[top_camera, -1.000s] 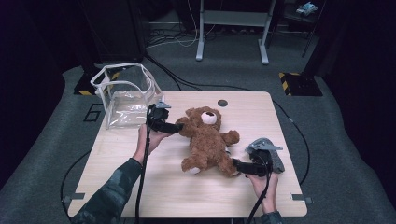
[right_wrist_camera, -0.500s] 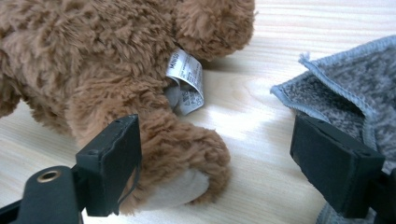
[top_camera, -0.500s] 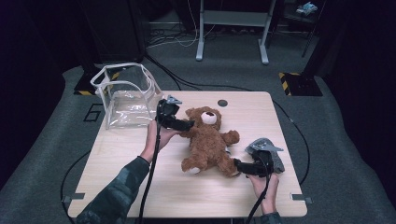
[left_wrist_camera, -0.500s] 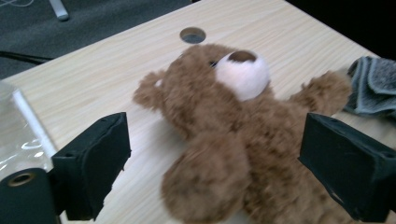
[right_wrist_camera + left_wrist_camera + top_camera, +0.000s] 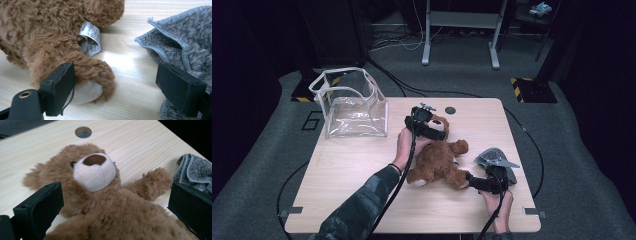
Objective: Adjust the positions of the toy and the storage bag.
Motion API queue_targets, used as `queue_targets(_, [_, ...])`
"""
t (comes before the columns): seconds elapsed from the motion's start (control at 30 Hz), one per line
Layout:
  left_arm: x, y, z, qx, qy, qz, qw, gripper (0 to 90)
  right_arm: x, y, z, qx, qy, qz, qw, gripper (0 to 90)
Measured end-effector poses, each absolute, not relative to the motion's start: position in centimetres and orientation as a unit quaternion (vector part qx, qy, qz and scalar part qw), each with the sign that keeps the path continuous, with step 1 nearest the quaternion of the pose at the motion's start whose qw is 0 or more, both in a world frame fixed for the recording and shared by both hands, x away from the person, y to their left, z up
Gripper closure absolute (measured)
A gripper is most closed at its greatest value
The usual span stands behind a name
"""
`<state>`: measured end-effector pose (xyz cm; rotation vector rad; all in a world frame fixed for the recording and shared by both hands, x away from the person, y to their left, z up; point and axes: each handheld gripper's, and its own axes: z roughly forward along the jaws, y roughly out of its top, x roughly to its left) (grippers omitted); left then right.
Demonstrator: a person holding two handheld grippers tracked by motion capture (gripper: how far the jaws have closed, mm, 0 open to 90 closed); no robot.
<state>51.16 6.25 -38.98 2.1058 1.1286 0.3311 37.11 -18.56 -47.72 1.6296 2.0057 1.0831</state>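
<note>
Taking the brown teddy bear point(image 5: 437, 157) as the landmark, it lies on its back near the middle of the wooden table point(image 5: 362, 175), head toward the far edge. Well off to its left, by the table's far left corner, stands the clear plastic bag point(image 5: 349, 102), mouth open upward, the likely place for the bear. The left gripper point(image 5: 428, 125) hangs just above the bear's head, and its jaws, which have just been opening, stand wide apart with nothing pinched; the muzzle point(image 5: 94, 171) and chest sit between them. To grip well, it should probably sink lower and close across the chest, not the head. At the bear's near right leg point(image 5: 85, 75) the right gripper point(image 5: 479, 184) also stands released, one jaw beside the foot. Just right of the bear lies a grey cloth point(image 5: 497, 160), which that far jaw should not snag.
</note>
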Motion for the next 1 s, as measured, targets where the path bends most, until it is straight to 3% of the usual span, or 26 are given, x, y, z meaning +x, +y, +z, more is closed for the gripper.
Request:
queue_targets(0.4, [52.8,4.1,-42.1,0.788,0.509,0.142,0.317,0.0,36.7,-18.9,-49.1,0.577,0.701,0.386,0.163,15.1])
queue_targets(0.77, [53.0,3.9,-43.8,0.787,0.508,0.170,0.305,0.0,36.5,-19.1,-50.0,0.584,0.697,0.382,0.166,15.1])
queue_targets(1.0, [53.0,4.2,-45.0,0.787,0.511,0.188,0.291,0.0,36.1,-18.3,-50.2,0.574,0.710,0.357,0.199,15.0])
